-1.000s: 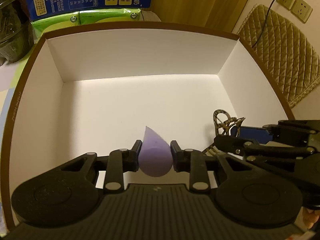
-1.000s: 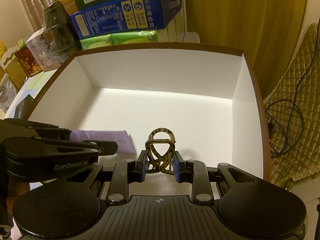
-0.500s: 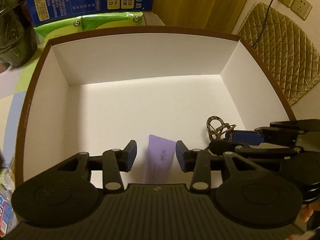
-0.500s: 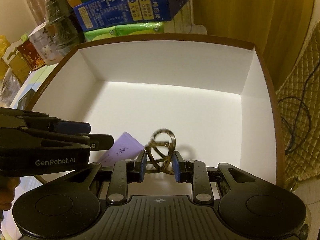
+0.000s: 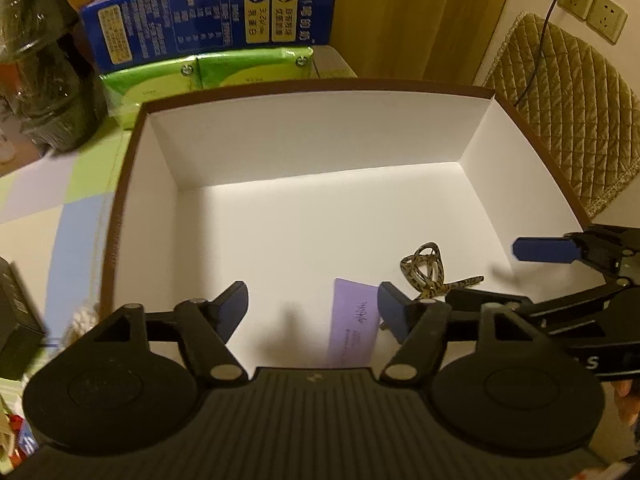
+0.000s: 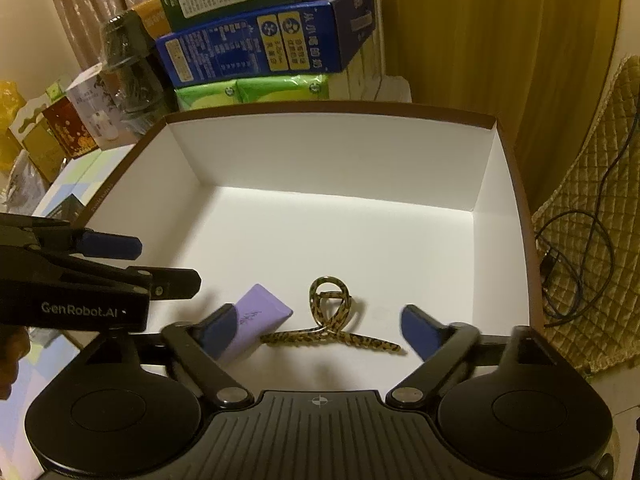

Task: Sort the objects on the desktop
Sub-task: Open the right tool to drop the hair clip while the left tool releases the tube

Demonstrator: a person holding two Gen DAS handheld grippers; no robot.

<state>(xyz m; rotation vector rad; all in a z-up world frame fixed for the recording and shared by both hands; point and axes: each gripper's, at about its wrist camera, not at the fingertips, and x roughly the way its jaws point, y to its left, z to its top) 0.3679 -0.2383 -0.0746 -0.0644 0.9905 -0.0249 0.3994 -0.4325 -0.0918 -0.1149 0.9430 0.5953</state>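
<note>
A white box with a brown rim [image 5: 304, 132] [image 6: 340, 152] fills both views. On its floor near the front lie a lilac tube [image 5: 354, 326] [image 6: 254, 320] and, to its right, a leopard-print hair clip [image 5: 426, 270] [image 6: 332, 320]. My left gripper [image 5: 312, 308] hovers above the tube, its jaws opening and touching nothing. My right gripper [image 6: 316, 328] hangs over the hair clip with jaws opening wide, the clip lying free between them. Each gripper shows at the edge of the other's view.
Behind the box stand a blue carton [image 6: 268, 44] on green tissue packs [image 6: 256, 92], a dark wrapped jar [image 5: 44, 72] and small boxes [image 6: 60, 128] at the left. A quilted cushion [image 5: 568, 120] with a cable [image 6: 580, 248] lies right of the box.
Both grippers have let go: the lilac tube dropped from the left jaws and the hair clip from the right, and both now lie on the box floor. The left gripper rose slightly.
</note>
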